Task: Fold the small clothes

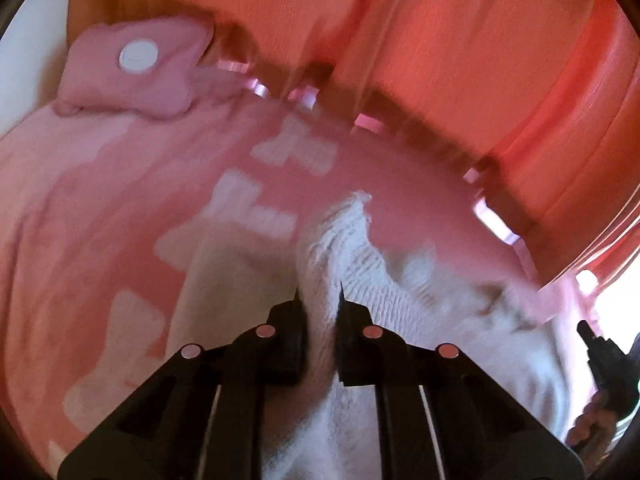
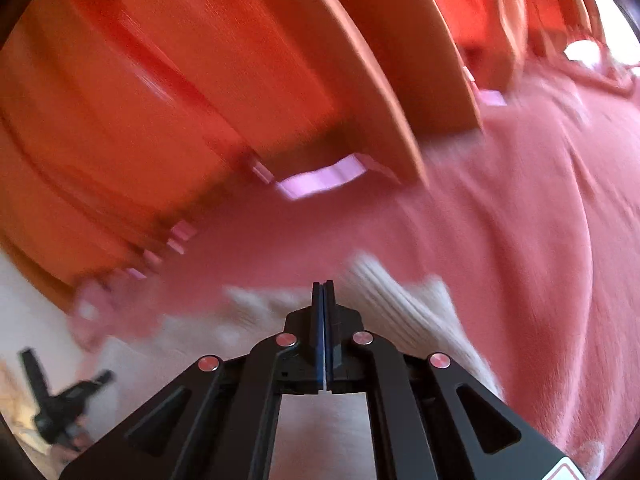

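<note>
Fingers of the left gripper (image 1: pixel 319 300) are clenched on a raised ridge of the white garment (image 1: pixel 360 248), which bunches up between the tips. We find the right gripper (image 2: pixel 323 288) pressed fully together; a thin pale edge shows low between its pads, but we cannot tell whether it pinches cloth.

We note the white garment lies on the pink blanket (image 1: pixel 80 200), directly under and ahead of both tools. Its ribbed band runs away from the left fingers, towards the orange curtain (image 1: pixel 440 40). In the right wrist view the band lies just right of the tips. Both hands are about equally near, at opposite sides of the piece.

A small pink folded item (image 1: pixel 132 72) with a white round patch lies well apart, far left. We see nothing blocking a fold across the blanket.
</note>
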### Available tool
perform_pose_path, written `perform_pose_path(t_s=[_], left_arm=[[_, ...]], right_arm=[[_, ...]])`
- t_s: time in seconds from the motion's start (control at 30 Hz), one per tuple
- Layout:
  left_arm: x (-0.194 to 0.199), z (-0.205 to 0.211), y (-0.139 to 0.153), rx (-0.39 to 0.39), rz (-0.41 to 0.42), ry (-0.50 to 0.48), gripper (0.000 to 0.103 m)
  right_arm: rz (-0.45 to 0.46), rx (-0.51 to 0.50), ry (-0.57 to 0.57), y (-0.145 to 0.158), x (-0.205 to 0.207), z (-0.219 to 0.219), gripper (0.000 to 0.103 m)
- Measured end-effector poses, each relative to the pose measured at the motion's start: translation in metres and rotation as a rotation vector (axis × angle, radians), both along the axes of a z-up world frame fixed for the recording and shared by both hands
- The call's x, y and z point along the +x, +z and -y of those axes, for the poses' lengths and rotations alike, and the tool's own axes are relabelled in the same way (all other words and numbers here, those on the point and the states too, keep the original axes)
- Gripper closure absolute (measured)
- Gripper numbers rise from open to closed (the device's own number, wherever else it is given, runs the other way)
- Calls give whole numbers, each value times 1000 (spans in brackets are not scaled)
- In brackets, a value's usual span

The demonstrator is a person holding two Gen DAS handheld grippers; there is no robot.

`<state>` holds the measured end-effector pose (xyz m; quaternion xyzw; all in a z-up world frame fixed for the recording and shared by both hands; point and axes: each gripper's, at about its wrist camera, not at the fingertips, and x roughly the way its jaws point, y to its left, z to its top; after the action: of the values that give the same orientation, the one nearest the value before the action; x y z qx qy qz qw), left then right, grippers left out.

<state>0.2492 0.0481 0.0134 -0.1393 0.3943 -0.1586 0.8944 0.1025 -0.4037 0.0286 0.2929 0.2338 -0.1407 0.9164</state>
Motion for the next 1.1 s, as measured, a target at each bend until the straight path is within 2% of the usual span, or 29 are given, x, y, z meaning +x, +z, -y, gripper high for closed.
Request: perform_pose_path(t_s=[0.03,0.1,0.17,0.2,0.23,0.27,0.3,0.33,0.37,0.4,0.47,0.5,0.53,0.6,0.7,0.8,0.83,0.87,0.9,0.97,1.03,1.1], left_arm=[[-1,-1,6,-17,23,0,93],[2,0,7,-5,40,4,93],[11,3,-11,20,-18,5,93],[15,3,-18,25,-46,6,93],[18,2,-24,28,-73,12,93],[19,1,-28,21,-88,17,93],[20,0,-28,11,-90,17,93],[18,0,-26,8,-82,12,92],[18,1,-25,12,-76,9,92],[16,2,-25,17,-73,8,92],[17,3,-28,32,-82,10,92],[18,3,-30,32,-86,12,92],[17,3,-30,29,-86,14,92],[16,1,-29,26,-82,12,92],[16,1,-29,29,-91,11,92],[17,0,-30,31,-98,15,90],[17,0,-30,30,-99,16,90],[17,-1,-30,27,-96,15,91],[16,-1,-28,22,-89,16,91],[12,-4,-20,-3,-53,18,93],[3,-12,2,-69,34,17,93],[-2,-14,14,-59,86,35,93]], right_arm=[[10,-12,-4,3,1,0,102],[-75,15,-16,-13,12,7,102],[-181,36,-15,-31,22,12,101],[-241,47,-18,-39,28,15,97],[-254,43,-30,-41,28,15,91],[-255,35,-37,-41,27,16,90],[-249,27,-36,-39,27,16,80],[-244,9,-35,-37,27,14,54],[-248,-13,-36,-37,28,11,43],[-258,-36,-35,-38,29,9,36],[-318,-81,-12,-46,39,4,37],[-342,-105,-15,-50,43,4,41],[-354,-125,-22,-52,45,3,45],[-361,-146,-26,-51,47,1,47],[-361,-150,-79,-49,42,8,47],[-357,-96,-63,-55,42,15,45],[-367,-92,-51,-58,44,14,49],[-360,-95,-35,-57,44,12,59],[-323,-73,-2,-54,43,10,99],[-192,-28,11,-30,31,7,97],[1,-43,10,12,8,1,98],[72,-72,-11,26,-4,2,98]])
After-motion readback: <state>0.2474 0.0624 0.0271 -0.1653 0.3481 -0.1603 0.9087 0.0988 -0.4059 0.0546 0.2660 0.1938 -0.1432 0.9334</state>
